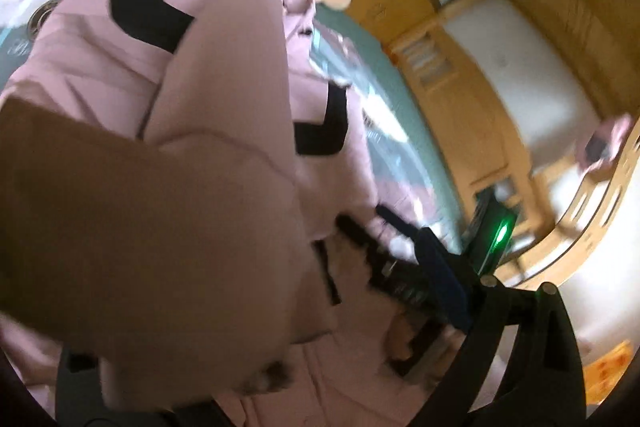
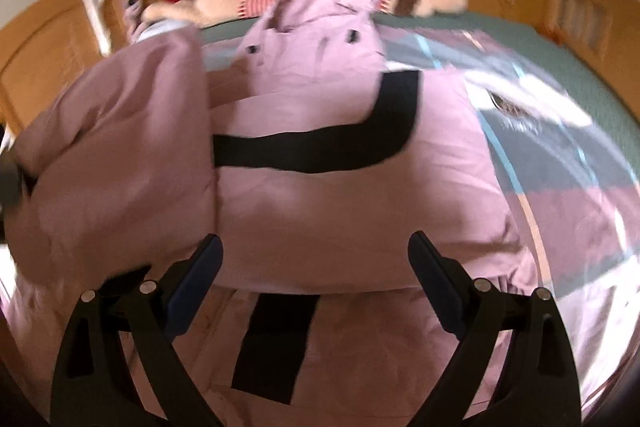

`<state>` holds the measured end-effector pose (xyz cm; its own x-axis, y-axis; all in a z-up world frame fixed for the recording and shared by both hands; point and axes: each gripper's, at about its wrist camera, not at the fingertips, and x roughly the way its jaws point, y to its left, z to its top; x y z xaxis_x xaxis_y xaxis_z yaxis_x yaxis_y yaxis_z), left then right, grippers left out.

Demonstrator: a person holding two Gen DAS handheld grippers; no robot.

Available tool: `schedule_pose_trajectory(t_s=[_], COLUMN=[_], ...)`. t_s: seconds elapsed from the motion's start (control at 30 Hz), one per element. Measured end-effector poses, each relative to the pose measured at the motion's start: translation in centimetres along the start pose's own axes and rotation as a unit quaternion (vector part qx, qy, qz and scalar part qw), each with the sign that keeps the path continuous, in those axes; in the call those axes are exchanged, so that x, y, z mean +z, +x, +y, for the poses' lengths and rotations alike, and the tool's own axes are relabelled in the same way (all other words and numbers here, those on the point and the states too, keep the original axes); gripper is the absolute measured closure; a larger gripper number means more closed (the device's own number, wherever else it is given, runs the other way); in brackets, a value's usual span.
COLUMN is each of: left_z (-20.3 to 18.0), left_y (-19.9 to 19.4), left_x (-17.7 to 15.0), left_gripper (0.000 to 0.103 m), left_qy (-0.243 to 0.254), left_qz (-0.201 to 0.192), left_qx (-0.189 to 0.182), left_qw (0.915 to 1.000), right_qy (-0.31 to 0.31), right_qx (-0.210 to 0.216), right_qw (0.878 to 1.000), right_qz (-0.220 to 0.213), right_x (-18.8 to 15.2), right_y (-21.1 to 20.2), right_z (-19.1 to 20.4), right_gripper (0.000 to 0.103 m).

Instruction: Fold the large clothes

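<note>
Left wrist view: pink jacket [image 1: 224, 75] fold hides left tongs' [image 1: 248, 311] tip.

No text, label, brand or number can be read in either view. In the left wrist view, faint pale script shows at the far left edge of the bed cover [image 1: 18, 47], beside a round emblem [image 1: 42, 17], too blurred to make out. An orange sticker [image 1: 610, 367] at the lower right bears marks, also illegible.
</note>
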<state>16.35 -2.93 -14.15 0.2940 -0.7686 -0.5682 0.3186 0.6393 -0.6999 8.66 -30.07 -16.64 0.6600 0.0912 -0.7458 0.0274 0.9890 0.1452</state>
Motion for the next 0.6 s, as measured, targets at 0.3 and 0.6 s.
schedule_pose_trajectory(t_s=[0.3,0.6], left_z=[0.8,-6.4], left_y=[2.1,0.3], left_x=[-0.3,-1.4], left_gripper=[0.007,0.007], left_qy=[-0.03,0.117], left_qz=[0.015,-0.026], left_qx=[0.019,0.002], left_qw=[0.9993,0.9928], right_qy=[0.129,0.141], right_qx=[0.002,-0.008], right_qw=[0.992,0.99], right_qz=[0.014,0.012], right_x=[0.1,0.3], right_y=[0.4,0.3], right_z=[-4.8,-5.7], right_gripper=[0.009,0.009])
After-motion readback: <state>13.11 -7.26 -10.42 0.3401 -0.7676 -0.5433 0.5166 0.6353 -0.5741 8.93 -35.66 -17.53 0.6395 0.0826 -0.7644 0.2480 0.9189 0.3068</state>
